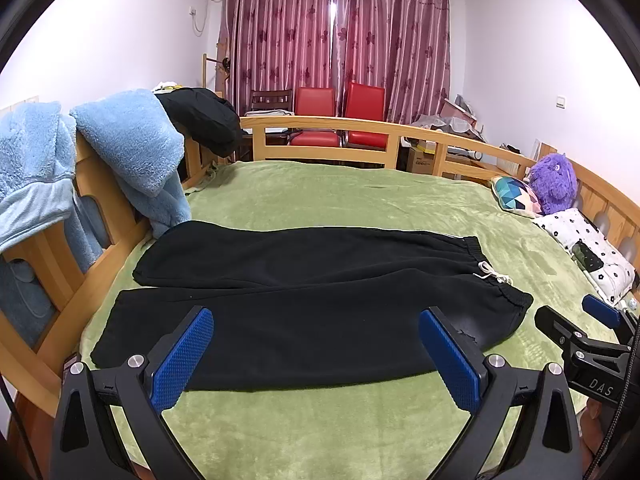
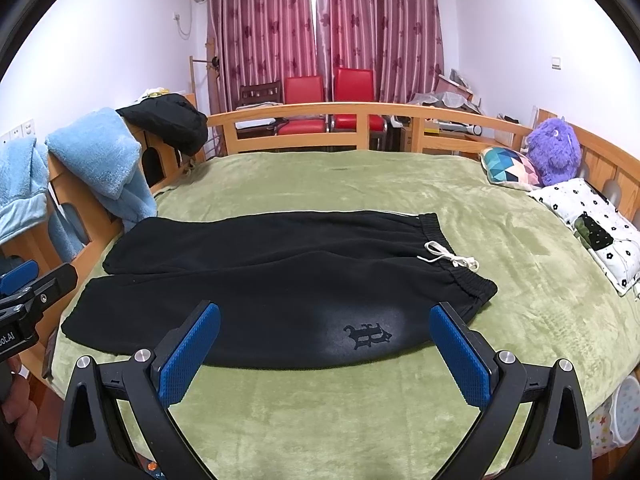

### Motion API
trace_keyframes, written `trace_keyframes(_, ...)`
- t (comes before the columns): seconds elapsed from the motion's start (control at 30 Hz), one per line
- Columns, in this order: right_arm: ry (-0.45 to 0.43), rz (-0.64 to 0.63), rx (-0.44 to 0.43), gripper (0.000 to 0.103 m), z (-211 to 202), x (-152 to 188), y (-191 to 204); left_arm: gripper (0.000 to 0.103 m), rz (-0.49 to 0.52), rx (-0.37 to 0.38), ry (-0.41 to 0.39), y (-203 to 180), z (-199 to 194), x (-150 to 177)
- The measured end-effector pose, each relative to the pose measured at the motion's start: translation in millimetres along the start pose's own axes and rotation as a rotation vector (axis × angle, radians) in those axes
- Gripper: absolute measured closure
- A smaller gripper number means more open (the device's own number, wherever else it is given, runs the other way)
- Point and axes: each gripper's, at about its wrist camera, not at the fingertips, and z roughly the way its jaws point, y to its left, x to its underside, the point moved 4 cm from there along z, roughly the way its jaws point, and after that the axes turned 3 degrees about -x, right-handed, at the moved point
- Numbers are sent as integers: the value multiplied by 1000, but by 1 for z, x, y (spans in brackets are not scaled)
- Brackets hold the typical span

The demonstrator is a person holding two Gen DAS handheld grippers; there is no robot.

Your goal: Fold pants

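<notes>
While pants (image 1: 304, 300) lie flat, pillows (image 2: 508, 168) beside, robe (image 1: 132, 148) draped nearby

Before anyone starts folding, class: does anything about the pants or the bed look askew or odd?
Little stands out. The black fleece pants lie flat on the green plush blanket, legs apart, unfolded. Only the white drawstring trails loosely off the waistband. Both tongs are open, holding nothing.
</notes>
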Motion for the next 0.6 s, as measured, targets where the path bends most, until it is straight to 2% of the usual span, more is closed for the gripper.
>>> trace_keyframes(0.6,-3,0,1,1,0,-1,0,0,2,1,-1,2,0,0)
